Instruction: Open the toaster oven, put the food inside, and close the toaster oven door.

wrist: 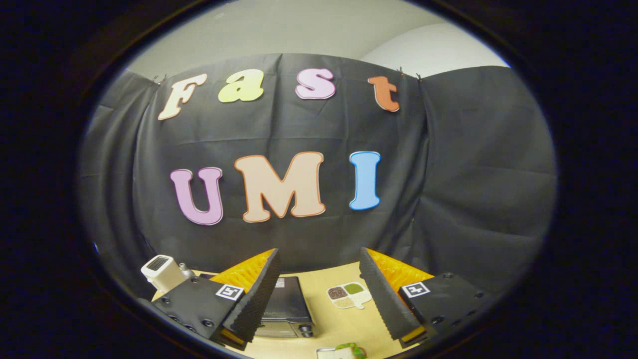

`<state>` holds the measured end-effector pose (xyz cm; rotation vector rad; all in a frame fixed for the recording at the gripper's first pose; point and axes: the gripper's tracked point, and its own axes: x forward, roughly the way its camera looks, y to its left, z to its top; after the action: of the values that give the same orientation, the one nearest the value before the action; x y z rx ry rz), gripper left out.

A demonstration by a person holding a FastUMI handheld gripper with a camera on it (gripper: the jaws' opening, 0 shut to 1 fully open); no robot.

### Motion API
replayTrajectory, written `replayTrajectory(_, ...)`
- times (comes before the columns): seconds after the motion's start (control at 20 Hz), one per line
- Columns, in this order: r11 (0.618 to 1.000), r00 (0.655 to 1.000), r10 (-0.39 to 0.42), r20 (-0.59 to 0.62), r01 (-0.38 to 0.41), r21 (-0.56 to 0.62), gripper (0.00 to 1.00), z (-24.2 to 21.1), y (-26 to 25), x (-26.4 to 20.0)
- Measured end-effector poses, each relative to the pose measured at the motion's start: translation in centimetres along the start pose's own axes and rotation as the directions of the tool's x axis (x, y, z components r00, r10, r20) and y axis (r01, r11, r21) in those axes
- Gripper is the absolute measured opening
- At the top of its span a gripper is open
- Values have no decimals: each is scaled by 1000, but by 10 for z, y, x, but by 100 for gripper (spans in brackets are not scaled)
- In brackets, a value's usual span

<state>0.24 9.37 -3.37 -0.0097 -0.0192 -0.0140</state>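
Observation:
My gripper [319, 294] is held high above the table, its two black ribbed fingers [256, 299] spread wide open with nothing between them. Below them, partly hidden by the left finger, stands the dark toaster oven [286, 309] on the tan table [344, 324]; I see its top and a bit of its front with a knob. The food [346, 350], something pale with a green piece on it, lies on the table nearer to me than the oven, between the fingers.
A white dish [349, 295] with compartments of brown and green food lies to the right of the oven. A white appliance [162, 271] stands at the table's left, beyond the left finger. The black cloth wall closes off the back.

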Motion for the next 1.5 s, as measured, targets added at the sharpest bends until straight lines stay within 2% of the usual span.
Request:
replayTrajectory(0.4,995,995,94,26,-95,31,99,-50,66,-4)
replayTrajectory(1.0,977,967,212,-138,-207,51,99,-197,145,2)
replayTrajectory(1.5,967,941,245,-234,-254,-10,99,-264,174,21)
